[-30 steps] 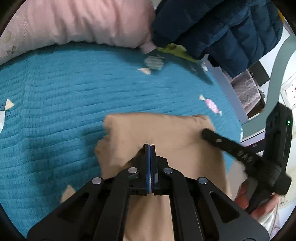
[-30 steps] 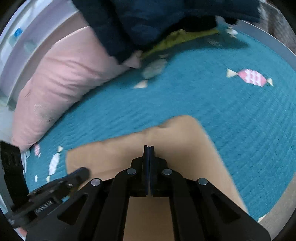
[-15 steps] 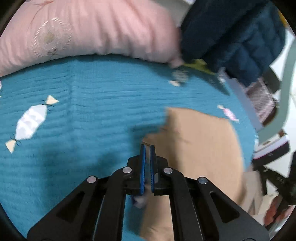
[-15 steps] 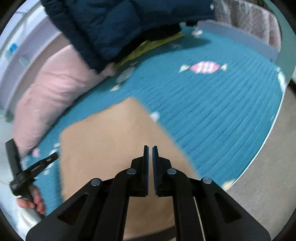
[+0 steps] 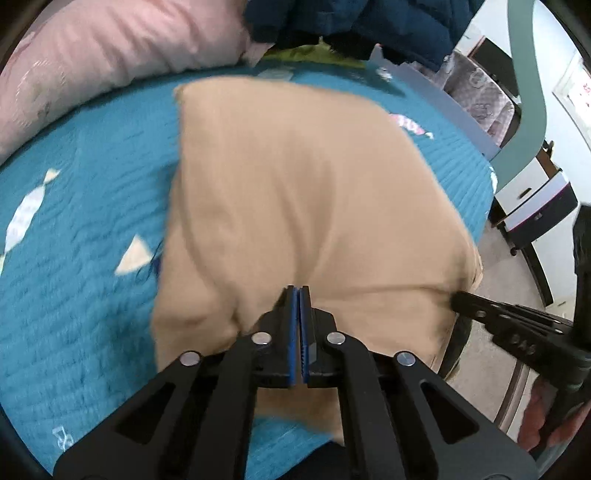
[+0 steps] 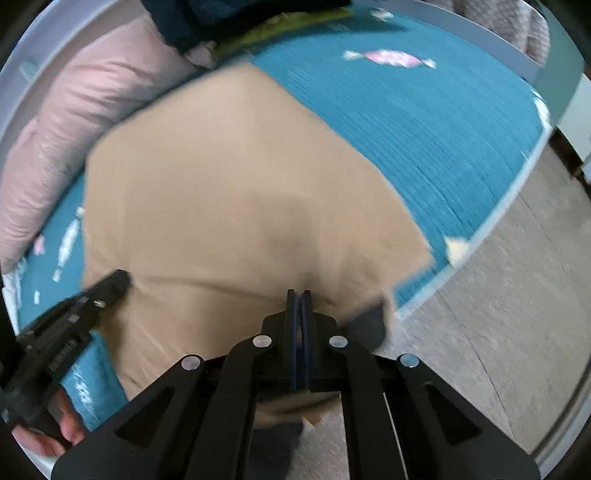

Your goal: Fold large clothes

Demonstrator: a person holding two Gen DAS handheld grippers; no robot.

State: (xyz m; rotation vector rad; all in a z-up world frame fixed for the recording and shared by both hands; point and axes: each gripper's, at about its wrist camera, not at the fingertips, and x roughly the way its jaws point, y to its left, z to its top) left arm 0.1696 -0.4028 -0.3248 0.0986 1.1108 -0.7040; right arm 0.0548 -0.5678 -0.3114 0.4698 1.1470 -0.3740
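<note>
A tan garment (image 5: pixel 295 192) lies spread on the teal bedspread (image 5: pixel 85 280), its near edge lifted. My left gripper (image 5: pixel 298 291) is shut on that near edge at its left part. My right gripper (image 6: pixel 299 295) is shut on the same edge further right, near the bed's side. The garment fills the middle of the right wrist view (image 6: pixel 229 192). Each gripper shows in the other's view: the right one (image 5: pixel 458 297) at the garment's right corner, the left one (image 6: pixel 122 278) at its left. The image is blurred by motion.
A pink pillow (image 5: pixel 110 62) and a dark blue padded jacket (image 5: pixel 369 22) lie at the far side of the bed. The bed's edge (image 6: pixel 491 229) and grey floor (image 6: pixel 498 332) are to the right. A chair (image 5: pixel 480 96) and a table (image 5: pixel 535 206) stand beyond.
Both grippers have closed on the garment's near edge and pulled it toward me. The garment now lies larger and more spread out in both views, close to the bed's edge.
</note>
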